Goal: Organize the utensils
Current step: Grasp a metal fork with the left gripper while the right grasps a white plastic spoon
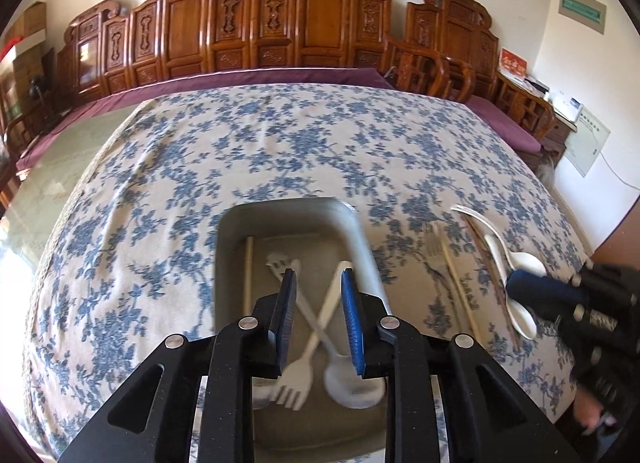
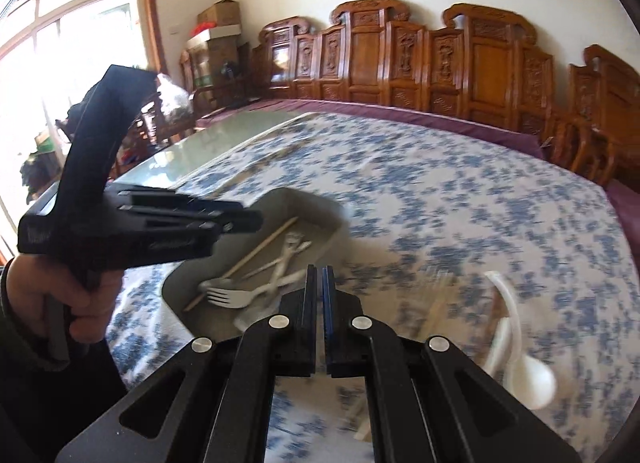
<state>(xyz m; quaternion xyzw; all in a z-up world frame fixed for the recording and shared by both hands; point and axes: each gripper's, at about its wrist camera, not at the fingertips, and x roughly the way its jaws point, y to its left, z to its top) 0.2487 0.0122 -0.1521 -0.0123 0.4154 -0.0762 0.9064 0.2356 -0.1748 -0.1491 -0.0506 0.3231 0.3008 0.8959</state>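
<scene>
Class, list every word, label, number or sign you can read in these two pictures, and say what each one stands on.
None can be read.
Green wall plaque: lettering too small.
Red card on the side cabinet: pale characters, blurred.
White wall sheet: faint print, illegible.
Left gripper body: pale marking, smeared by motion.
Cardboard boxes in the corner: no legible print.

left gripper [image 1: 318, 283] fingers apart, right gripper [image 2: 320, 283] closed

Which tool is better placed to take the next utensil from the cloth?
Probably the right tool: it is beside the white spoons on the cloth. The left tool hangs open over the tray.
</scene>
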